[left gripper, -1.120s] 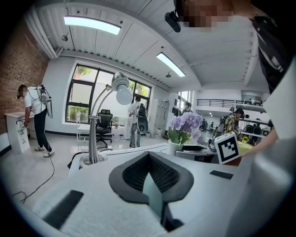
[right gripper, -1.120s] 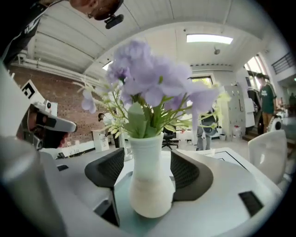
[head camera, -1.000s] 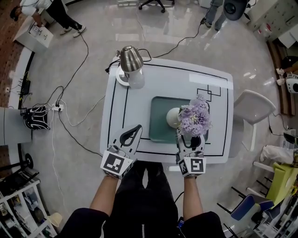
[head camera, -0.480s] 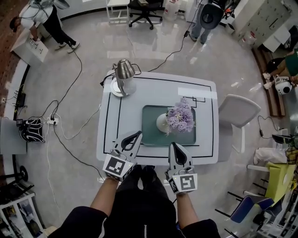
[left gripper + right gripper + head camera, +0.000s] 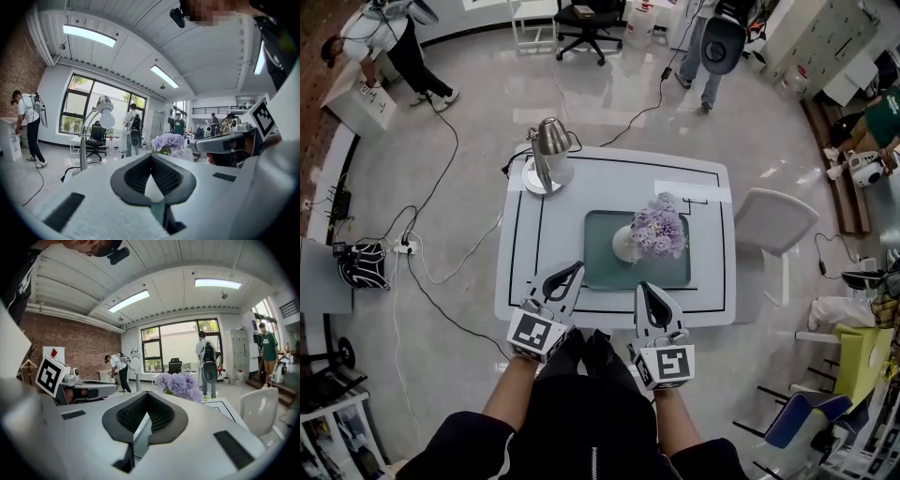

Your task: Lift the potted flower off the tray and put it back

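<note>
The potted flower (image 5: pixel 656 229), purple blooms over a white pot, stands upright on the teal tray (image 5: pixel 600 267) in the middle of the white table (image 5: pixel 712 286). Both grippers hang over the table's front edge, clear of the tray. My left gripper (image 5: pixel 568 273) is shut and empty, to the left of the tray's near corner. My right gripper (image 5: pixel 649 292) is also shut with nothing in it, just short of the tray's near rim. The left gripper view shows the blooms (image 5: pixel 167 141) beyond its closed tips (image 5: pixel 151 155). In the right gripper view the flower (image 5: pixel 180 383) rises ahead of the closed tips (image 5: pixel 146 394).
A silver desk lamp (image 5: pixel 548 142) stands on the table's far left corner. A white chair (image 5: pixel 773 220) sits by the right side. Cables (image 5: pixel 450 244) trail over the floor at left. People stand at the far left (image 5: pixel 389 37) and beyond the table (image 5: pixel 712 42).
My right gripper has drawn back from the pot to the table's front edge and closed empty. The left gripper has lifted slightly. The flower stays on the tray.
</note>
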A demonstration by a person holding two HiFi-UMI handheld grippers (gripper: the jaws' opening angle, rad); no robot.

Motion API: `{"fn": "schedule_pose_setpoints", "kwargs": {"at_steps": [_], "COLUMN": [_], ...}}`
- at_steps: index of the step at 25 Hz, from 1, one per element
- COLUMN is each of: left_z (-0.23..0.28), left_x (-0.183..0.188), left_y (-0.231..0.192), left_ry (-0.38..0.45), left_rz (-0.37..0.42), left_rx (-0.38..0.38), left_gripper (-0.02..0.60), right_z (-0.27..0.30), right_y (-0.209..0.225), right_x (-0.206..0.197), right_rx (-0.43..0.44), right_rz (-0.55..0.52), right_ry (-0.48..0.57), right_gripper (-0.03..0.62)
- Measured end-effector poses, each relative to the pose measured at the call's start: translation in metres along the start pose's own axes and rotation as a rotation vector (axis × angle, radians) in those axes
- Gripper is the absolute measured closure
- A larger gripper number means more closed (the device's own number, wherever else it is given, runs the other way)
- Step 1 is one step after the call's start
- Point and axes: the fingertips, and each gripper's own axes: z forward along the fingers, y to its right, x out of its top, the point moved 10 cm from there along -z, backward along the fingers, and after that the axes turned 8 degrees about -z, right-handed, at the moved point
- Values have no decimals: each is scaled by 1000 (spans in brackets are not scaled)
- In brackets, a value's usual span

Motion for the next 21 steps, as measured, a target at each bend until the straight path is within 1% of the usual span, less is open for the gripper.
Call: {"fn": "schedule_pose_setpoints", "kwargs": {"at_steps": [11, 21], "left_z": [-1, 4], "left_x": [4, 7], "left_y": [2, 2], "left_ry": [-5, -6], "left_rz": [14, 12], "left_rx": [-2, -8], "left_gripper": [577, 577], "right_z": [2, 4], "right_y": [1, 5], "right_x": [2, 5], "right_rx": [6, 13], "right_rz": [23, 13], "right_ry": [10, 8], "right_gripper": [589, 589]}}
